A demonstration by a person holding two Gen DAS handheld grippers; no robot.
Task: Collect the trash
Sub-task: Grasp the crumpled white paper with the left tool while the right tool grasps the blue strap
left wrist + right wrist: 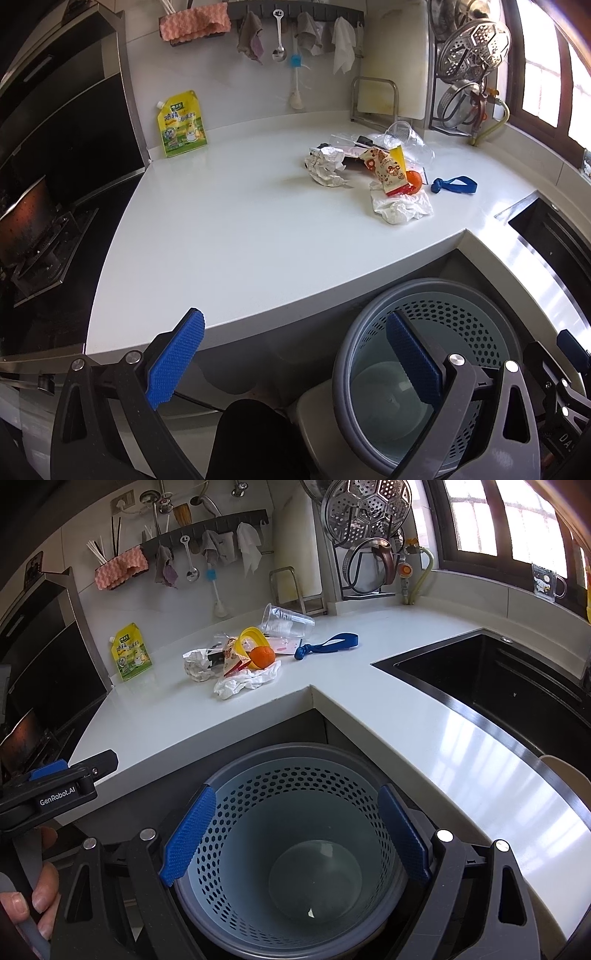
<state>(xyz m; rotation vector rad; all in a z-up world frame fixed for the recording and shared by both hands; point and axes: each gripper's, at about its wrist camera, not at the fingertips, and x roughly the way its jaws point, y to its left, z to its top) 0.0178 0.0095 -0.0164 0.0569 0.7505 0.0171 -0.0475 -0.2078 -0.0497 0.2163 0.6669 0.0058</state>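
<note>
A pile of trash lies on the white counter [229, 221]: crumpled paper [327, 164], a printed snack wrapper [384, 168], an orange [414, 180], a white tissue [400, 207], a clear plastic cup [402, 133] and a blue strap [454, 184]. The pile also shows in the right wrist view: paper [199, 662], orange [263, 656], tissue [245, 681], cup [286, 622], strap [327, 644]. A grey perforated bin [295, 849] stands on the floor below the counter corner. My left gripper [295, 354] is open and empty, near the counter's front edge. My right gripper [295, 834] is open and empty above the bin.
A yellow-green pouch [181, 125] leans on the back wall. A stove [40, 236] is at the left, a black sink [509, 686] at the right. Cloths and utensils hang on a wall rail [295, 14]. A rack with steamer and lids [469, 55] stands at back right.
</note>
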